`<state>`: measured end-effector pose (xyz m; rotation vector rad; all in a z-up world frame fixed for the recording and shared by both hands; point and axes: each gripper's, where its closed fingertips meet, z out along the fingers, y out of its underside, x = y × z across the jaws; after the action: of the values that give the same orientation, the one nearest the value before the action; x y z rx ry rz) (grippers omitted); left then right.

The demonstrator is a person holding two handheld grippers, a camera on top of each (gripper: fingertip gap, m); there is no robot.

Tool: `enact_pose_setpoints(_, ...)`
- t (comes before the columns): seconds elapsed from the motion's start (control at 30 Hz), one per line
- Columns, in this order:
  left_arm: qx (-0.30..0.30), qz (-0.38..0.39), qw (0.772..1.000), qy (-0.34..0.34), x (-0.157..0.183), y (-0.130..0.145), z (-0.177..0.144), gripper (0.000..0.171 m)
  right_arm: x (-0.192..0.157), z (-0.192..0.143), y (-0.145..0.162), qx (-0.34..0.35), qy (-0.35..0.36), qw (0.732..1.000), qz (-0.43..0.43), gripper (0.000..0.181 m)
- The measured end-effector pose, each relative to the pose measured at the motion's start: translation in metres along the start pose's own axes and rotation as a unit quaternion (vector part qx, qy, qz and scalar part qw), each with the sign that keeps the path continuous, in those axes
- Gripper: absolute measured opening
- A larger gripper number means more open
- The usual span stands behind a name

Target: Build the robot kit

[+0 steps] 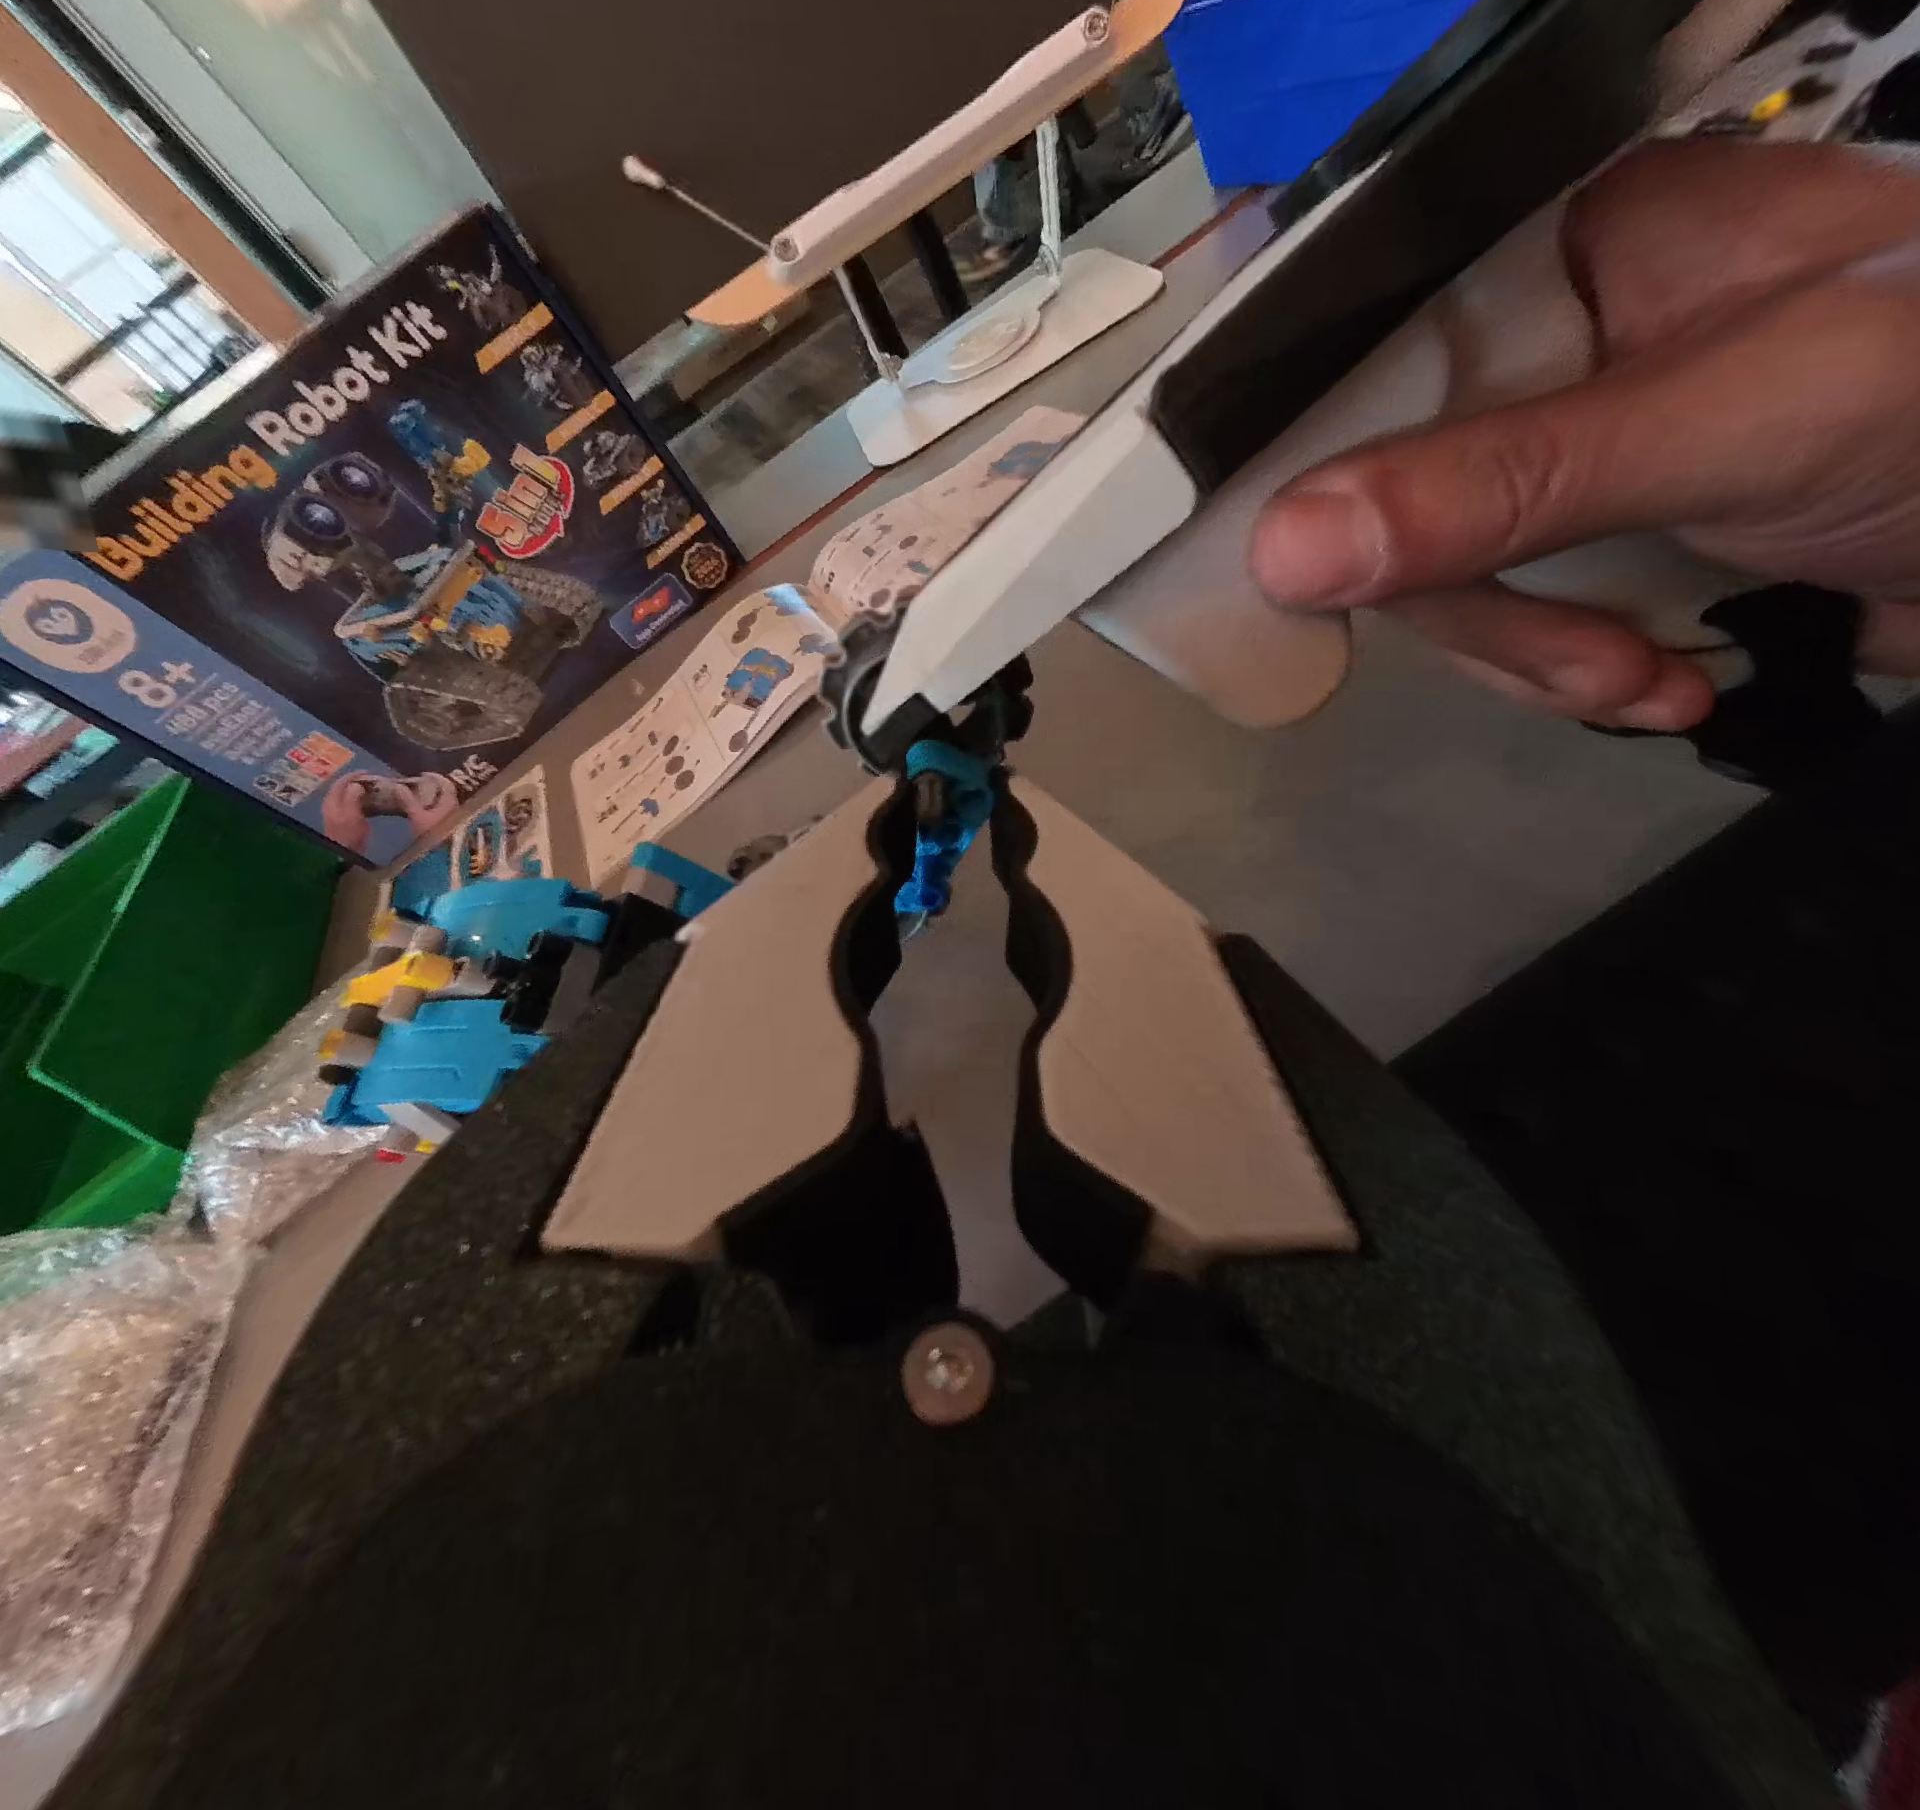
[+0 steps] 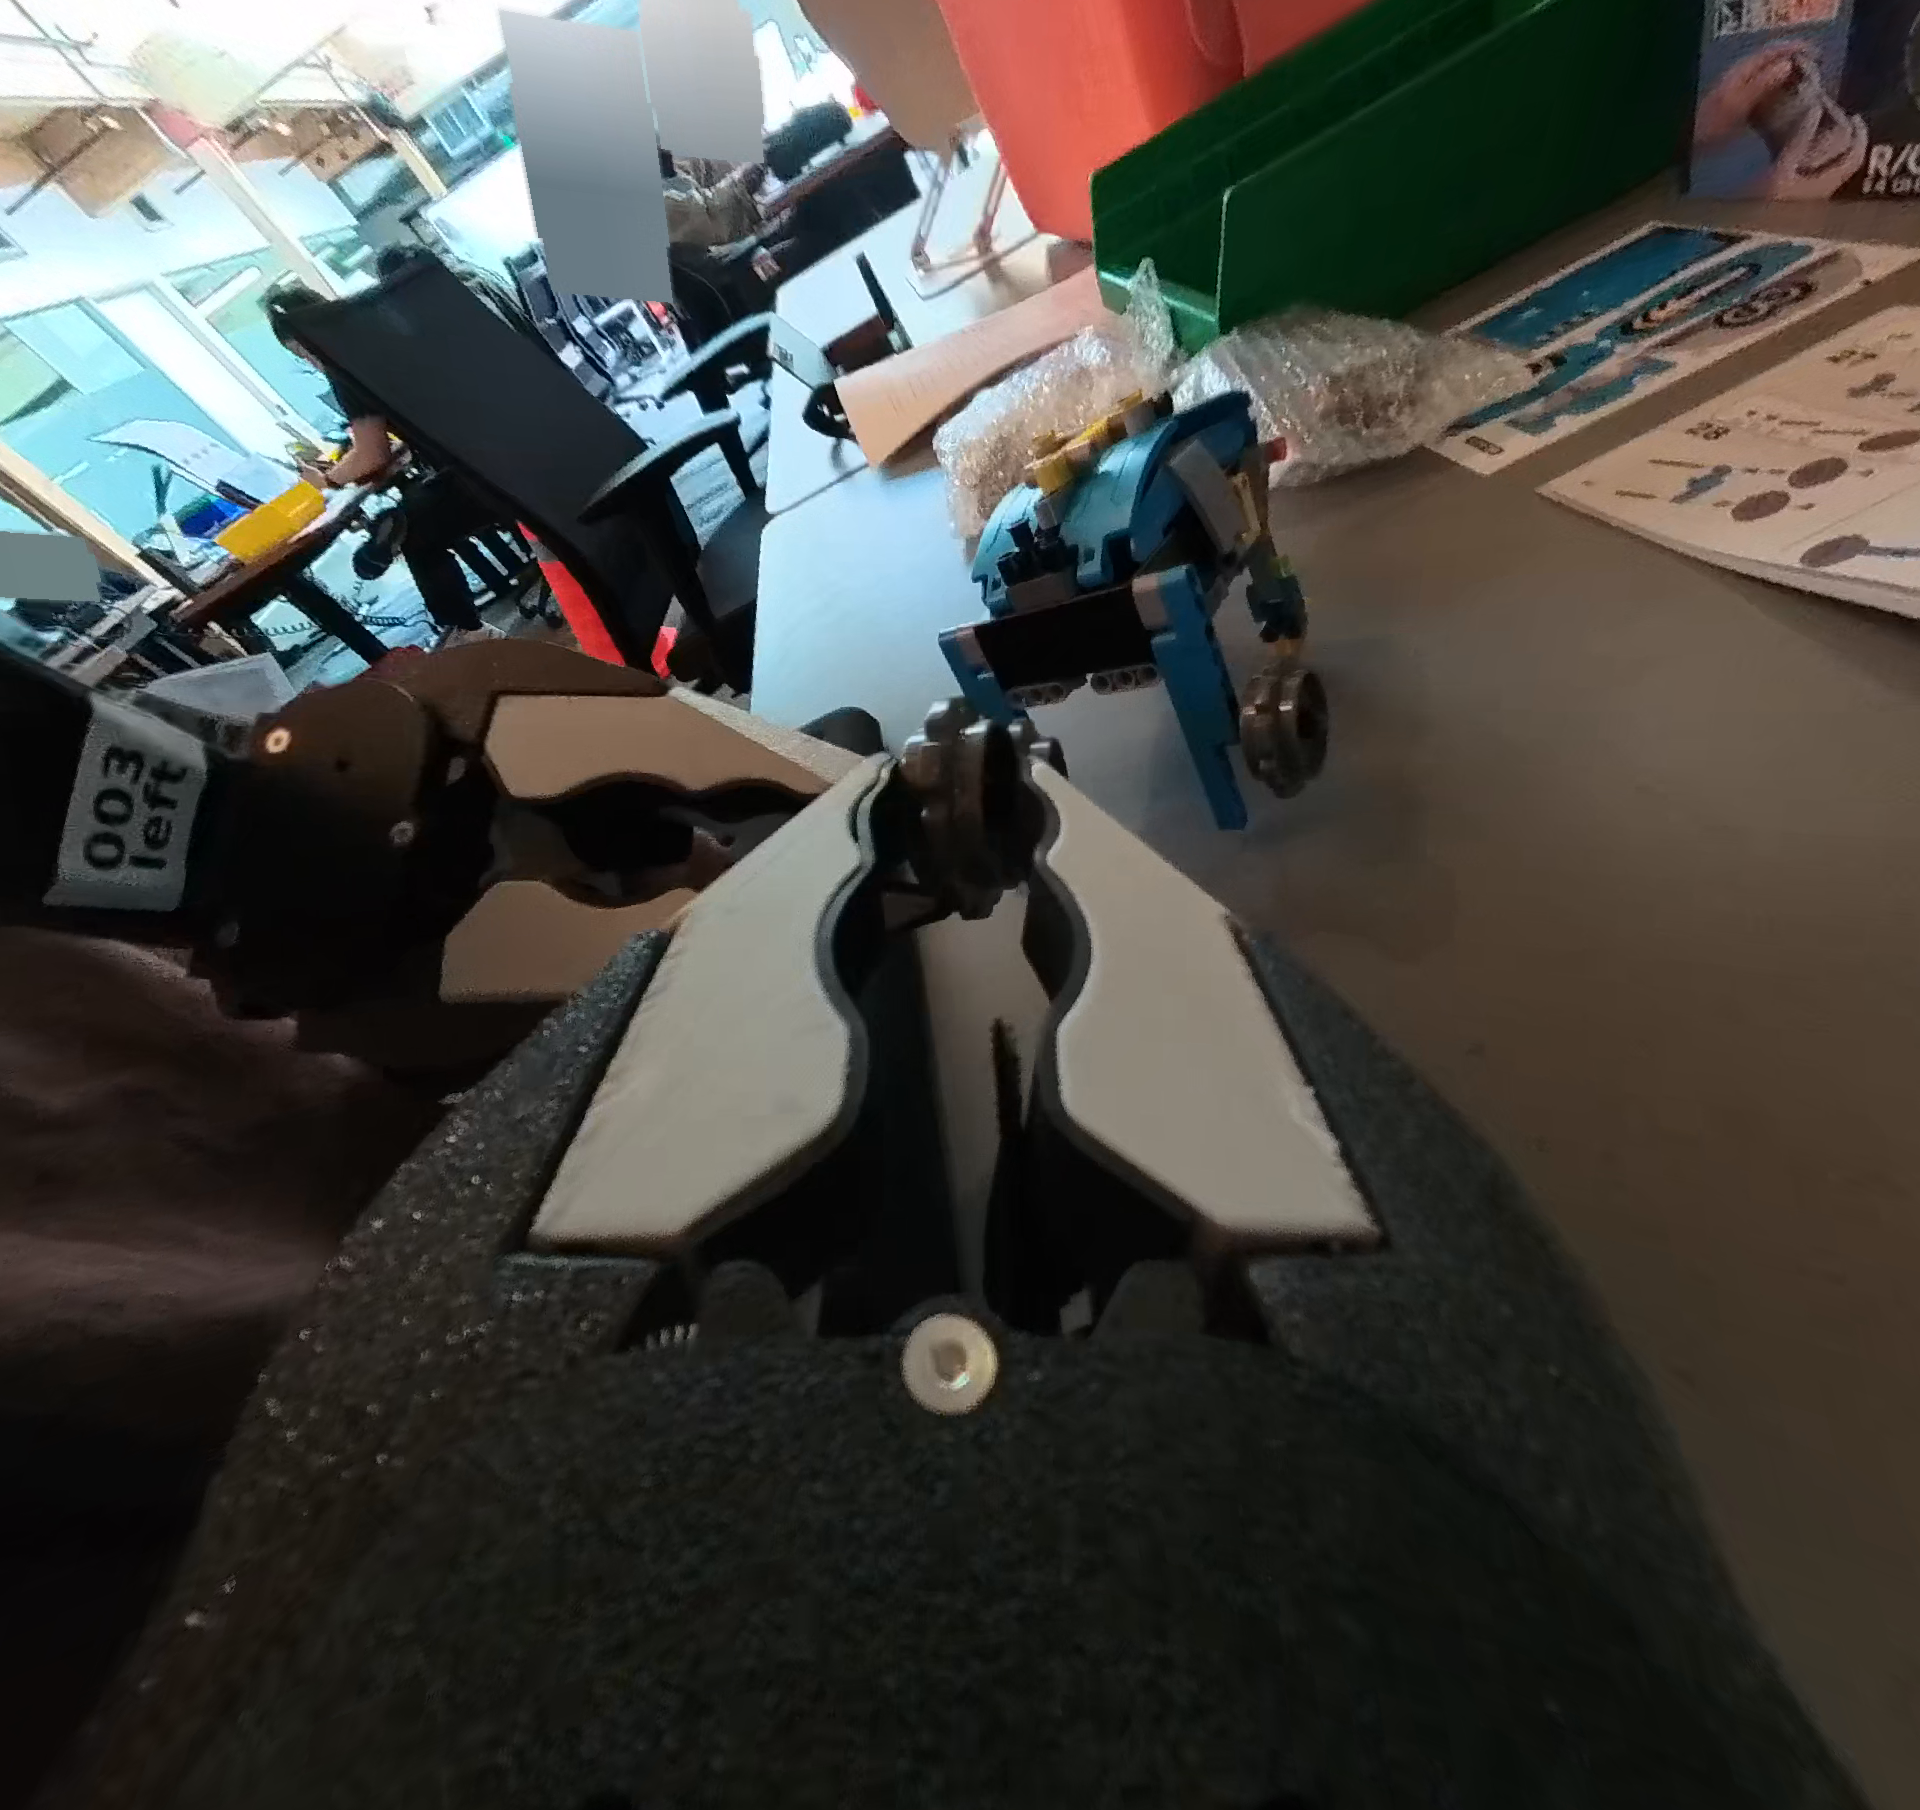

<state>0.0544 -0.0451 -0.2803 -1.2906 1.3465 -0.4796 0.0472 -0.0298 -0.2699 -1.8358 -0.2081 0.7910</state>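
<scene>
Two hand-held grippers meet tip to tip above a grey table (image 2: 1558, 825). The left gripper (image 1: 943, 804) pinches a small blue brick piece (image 1: 940, 841) between its fingertips, its jaws drawn close around that piece. The right gripper (image 2: 961, 804) clamps a dark toothed wheel (image 2: 971, 825) at its tips; in the left wrist view this wheel (image 1: 847, 690) sits directly against the upper end of the blue piece, and a bare hand (image 1: 1621, 472) grips the right gripper's body. Beside them on the table stands a partly built blue brick model (image 2: 1117, 555) with a dark wheel at one leg, just in front of crumpled bubble wrap (image 2: 1340, 378). Farther back lie an open instruction booklet (image 1: 727, 690), a green bin (image 2: 1403, 160) and the kit's printed box (image 1: 395, 524). A white stand (image 1: 997, 347) sits beyond the booklet.
</scene>
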Motion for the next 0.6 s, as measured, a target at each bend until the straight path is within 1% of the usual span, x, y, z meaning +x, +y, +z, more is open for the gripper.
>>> enact_pose_setpoints(0.13,0.005,-0.007,1.0,0.002,-0.004,-0.002,0.001,0.013,0.0,0.0,-0.006,0.018,-0.006,1.0,0.017,0.023)
enact_pose_setpoints(0.3,0.016,-0.003,1.0,0.011,-0.005,-0.003,0.001,0.013,0.001,0.0,-0.007,0.023,-0.009,1.0,0.006,0.024)
enact_pose_setpoints(0.37,0.026,-0.008,0.999,0.024,-0.005,-0.003,-0.001,0.013,0.002,-0.003,-0.012,0.03,-0.01,1.0,-0.001,0.034)
enact_pose_setpoints(0.4,0.03,-0.014,0.999,0.028,-0.006,-0.003,-0.002,0.013,0.002,-0.007,-0.016,0.039,-0.01,0.999,-0.005,0.037)
enact_pose_setpoints(0.5,0.038,-0.055,0.996,0.052,-0.009,-0.001,-0.004,0.013,0.006,-0.022,-0.033,0.074,-0.01,0.997,-0.014,0.038)
enact_pose_setpoints(0.6,0.074,-0.121,0.983,0.114,-0.006,-0.004,-0.008,0.013,0.015,-0.04,-0.05,0.116,-0.01,0.993,-0.002,0.039)
